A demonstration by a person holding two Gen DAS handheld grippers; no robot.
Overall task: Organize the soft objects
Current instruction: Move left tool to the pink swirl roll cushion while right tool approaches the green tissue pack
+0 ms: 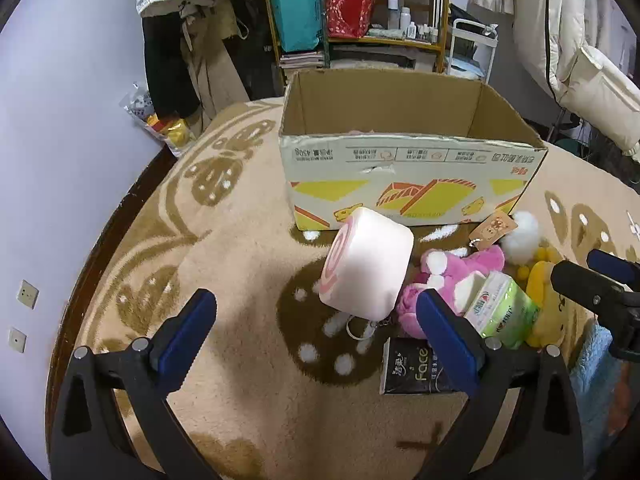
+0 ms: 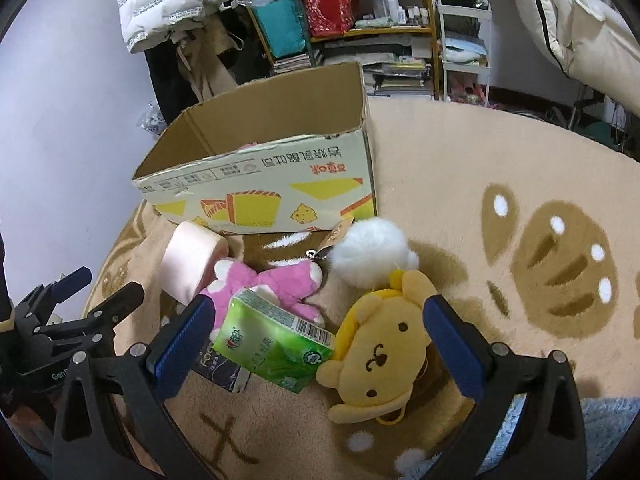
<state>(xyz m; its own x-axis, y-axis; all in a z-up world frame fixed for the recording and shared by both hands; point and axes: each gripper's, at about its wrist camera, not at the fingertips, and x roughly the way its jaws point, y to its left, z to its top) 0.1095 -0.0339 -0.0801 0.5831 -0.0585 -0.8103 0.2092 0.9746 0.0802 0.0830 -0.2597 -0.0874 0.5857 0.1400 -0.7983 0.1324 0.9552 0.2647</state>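
An open cardboard box (image 1: pixel 404 168) (image 2: pixel 264 184) stands on the beige patterned blanket; something pink shows just inside it. In front lie a pink swirl-roll cushion (image 1: pixel 366 266) (image 2: pixel 192 260), a pink plush (image 1: pixel 448 276) (image 2: pixel 272 288), a white fluffy ball (image 1: pixel 520 236) (image 2: pixel 372 254), a yellow bear plush (image 2: pixel 384 352) (image 1: pixel 546 300), a green tissue pack (image 1: pixel 502 308) (image 2: pixel 272 340) and a black tissue pack (image 1: pixel 412 368) (image 2: pixel 220 368). My left gripper (image 1: pixel 316 320) is open and empty, just short of the cushion. My right gripper (image 2: pixel 320 320) is open, with the green pack and the bear between its fingers.
A blue towel (image 1: pixel 596 376) (image 2: pixel 600 440) lies at the near right edge. The blanket (image 1: pixel 240 280) ends at a dark edge by the lilac wall on the left. Shelves (image 1: pixel 352 12), hanging coats and a white cart stand behind the box.
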